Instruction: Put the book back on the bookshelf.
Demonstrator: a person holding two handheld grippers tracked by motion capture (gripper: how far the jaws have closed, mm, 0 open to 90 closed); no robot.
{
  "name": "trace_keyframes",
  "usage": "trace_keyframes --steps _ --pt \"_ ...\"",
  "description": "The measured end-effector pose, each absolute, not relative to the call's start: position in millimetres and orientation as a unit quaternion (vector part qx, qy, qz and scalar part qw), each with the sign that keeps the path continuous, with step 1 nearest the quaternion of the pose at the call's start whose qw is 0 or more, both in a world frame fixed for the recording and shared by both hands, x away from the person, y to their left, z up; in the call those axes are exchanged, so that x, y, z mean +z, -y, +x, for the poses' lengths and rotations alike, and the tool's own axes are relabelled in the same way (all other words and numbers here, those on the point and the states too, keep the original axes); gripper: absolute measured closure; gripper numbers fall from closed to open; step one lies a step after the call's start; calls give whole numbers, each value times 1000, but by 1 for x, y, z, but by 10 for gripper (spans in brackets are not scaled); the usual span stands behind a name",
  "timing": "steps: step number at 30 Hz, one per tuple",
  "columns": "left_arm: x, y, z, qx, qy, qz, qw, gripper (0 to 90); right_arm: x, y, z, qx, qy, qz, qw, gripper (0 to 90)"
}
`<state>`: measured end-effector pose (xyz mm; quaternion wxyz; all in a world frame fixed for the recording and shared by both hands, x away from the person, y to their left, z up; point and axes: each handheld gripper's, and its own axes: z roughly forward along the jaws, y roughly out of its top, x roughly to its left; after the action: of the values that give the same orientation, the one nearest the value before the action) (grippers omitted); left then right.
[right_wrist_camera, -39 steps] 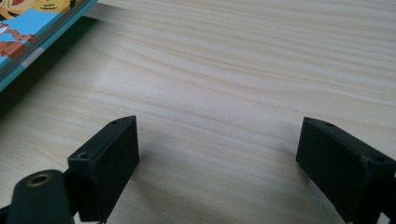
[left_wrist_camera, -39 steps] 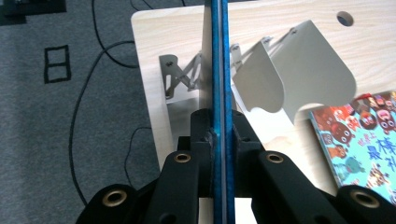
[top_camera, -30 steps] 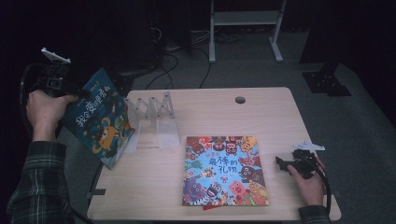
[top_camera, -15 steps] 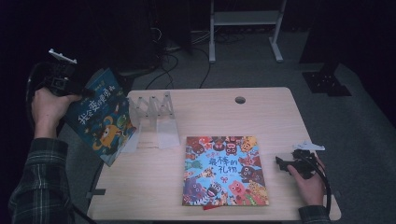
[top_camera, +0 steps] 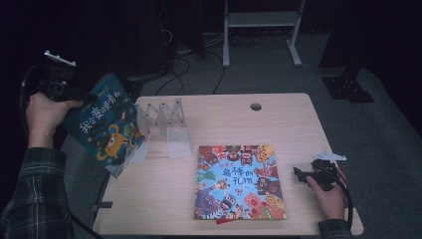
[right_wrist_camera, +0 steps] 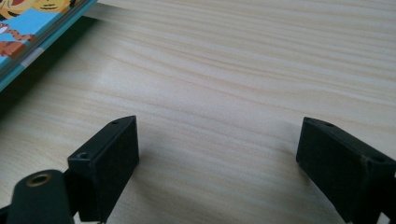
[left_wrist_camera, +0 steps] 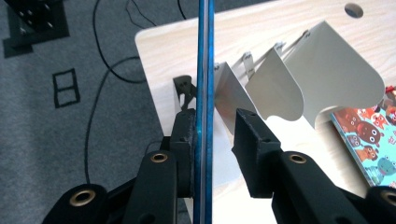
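Observation:
A blue picture book (top_camera: 104,129) stands tilted at the table's left edge, its lower part by the white divider rack (top_camera: 164,119). My left gripper (top_camera: 92,97) is at the book's upper corner. In the left gripper view the book's edge (left_wrist_camera: 204,70) runs between the jaws of my left gripper (left_wrist_camera: 217,126). One pad touches the book and the other stands off with a gap. These jaws have just been opening. A second colourful book (top_camera: 239,181) lies flat on the table. To its right my right gripper (top_camera: 298,173) rests open on the wood, nothing between its jaws (right_wrist_camera: 217,149).
The rack's white dividers (left_wrist_camera: 327,79) fan out beyond the blue book. The light wooden table (top_camera: 278,124) has a cable hole (top_camera: 256,106) near its far edge. Cables and a stand's feet lie on the grey floor behind. The flat book's corner (right_wrist_camera: 28,28) is at the right gripper view's upper left.
The left hand has shifted slightly at the blue book's top corner, and the book stays tilted by the rack. The right hand and the flat book have kept still.

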<state>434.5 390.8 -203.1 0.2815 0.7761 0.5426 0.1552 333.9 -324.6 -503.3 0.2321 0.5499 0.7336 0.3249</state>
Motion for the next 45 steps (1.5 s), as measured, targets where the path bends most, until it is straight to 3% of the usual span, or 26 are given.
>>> trace_keyframes --steps 9,17,31,45 --pt "-180 -397 425 191 -540 767 288 730 -503 325 334 325 -733 550 232 120" --pt "-170 -393 416 184 -536 769 295 900 -503 325 334 325 -733 550 232 120" --pt "-174 -355 400 164 -496 799 299 899 -503 325 334 325 -733 550 232 120" --pt "-218 -318 388 141 -459 821 308 898 -503 324 334 325 -733 550 232 120"
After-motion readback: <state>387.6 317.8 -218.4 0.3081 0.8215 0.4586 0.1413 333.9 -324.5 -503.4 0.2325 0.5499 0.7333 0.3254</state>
